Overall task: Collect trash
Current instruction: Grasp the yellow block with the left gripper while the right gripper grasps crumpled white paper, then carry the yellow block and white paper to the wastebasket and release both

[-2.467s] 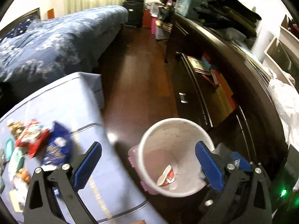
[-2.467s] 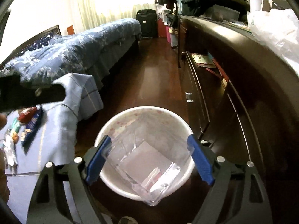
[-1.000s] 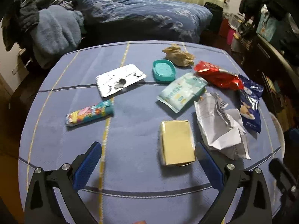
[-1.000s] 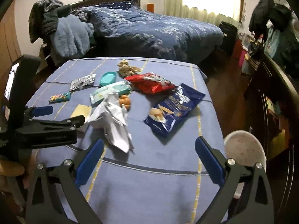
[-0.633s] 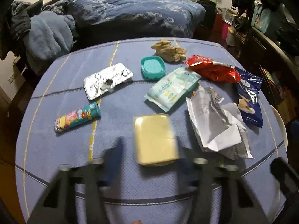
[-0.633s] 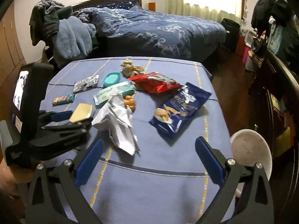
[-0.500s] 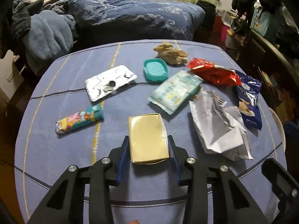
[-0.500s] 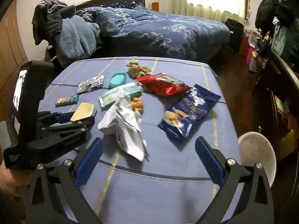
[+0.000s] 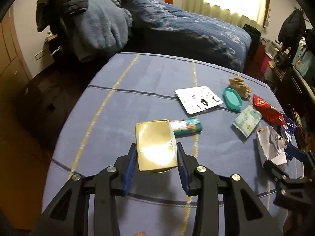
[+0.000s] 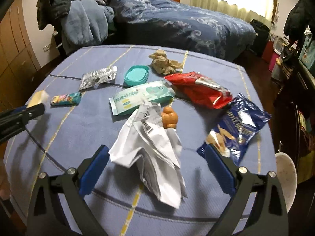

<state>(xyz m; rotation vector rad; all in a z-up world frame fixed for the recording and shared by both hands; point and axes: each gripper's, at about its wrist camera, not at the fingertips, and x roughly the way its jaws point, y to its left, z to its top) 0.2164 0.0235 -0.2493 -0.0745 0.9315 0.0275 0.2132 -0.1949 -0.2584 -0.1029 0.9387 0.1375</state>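
My left gripper [image 9: 156, 155] is shut on a flat gold box [image 9: 155, 144] and holds it above the blue tablecloth [image 9: 137, 90]; it also shows at the left edge of the right wrist view [image 10: 37, 98]. My right gripper [image 10: 156, 157] is open, its blue pads either side of crumpled white paper [image 10: 151, 147] on the table. The white trash bin [image 10: 285, 175] stands beside the table at the right edge.
On the table lie a colourful tube [image 10: 66, 99], a foil blister pack [image 10: 97, 76], a teal dish [image 10: 136, 74], a wipes pack [image 10: 141, 96], a brown paper wad [image 10: 164, 62], a red bag [image 10: 198, 90], a blue snack bag [image 10: 236, 129] and an orange lump [image 10: 169, 117]. A bed [image 10: 177, 23] lies behind.
My left gripper closed on the gold box, lifted it and swung left. My right gripper moved forward over the crumpled paper, still open.
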